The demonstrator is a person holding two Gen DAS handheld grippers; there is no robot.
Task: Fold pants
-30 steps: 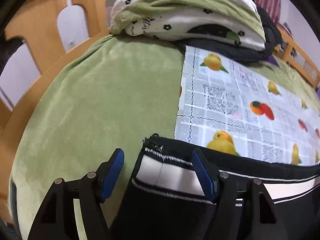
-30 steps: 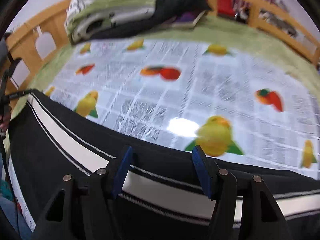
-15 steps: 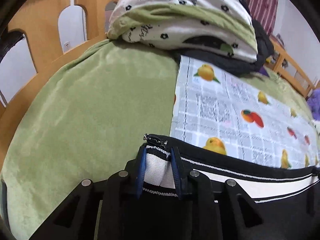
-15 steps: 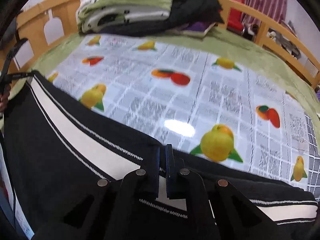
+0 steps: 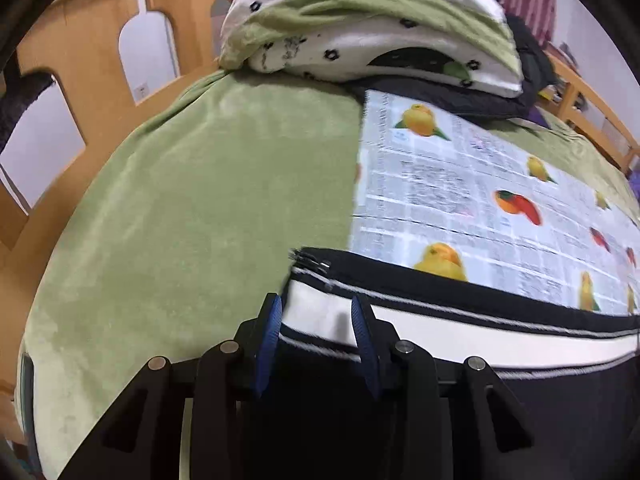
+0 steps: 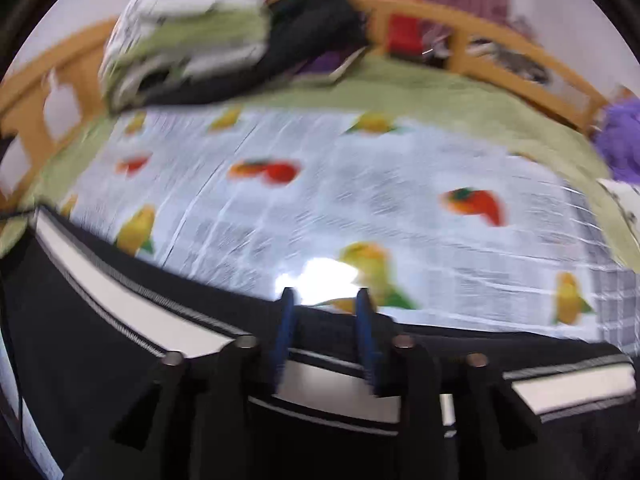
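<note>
Left wrist view: black pants point(image 5: 500, 320) with a white stripe lie on a fruit-print sheet point(image 5: 460, 184) – left gripper point(image 5: 316, 332) and right gripper point(image 6: 326, 332) both opening, fabric between unpressed pads.

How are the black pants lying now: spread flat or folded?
Spread out lengthwise, no finished fold visible. The black pants stretch across the fruit-print cover, their white side stripe running unbroken from the zipper end.

both grippers, clamped on the pants point(image 5: 460, 336) half a second ago, are opening: left gripper point(image 5: 316, 320) and right gripper point(image 6: 325, 312) pads now stand apart around the white stripe.
</note>
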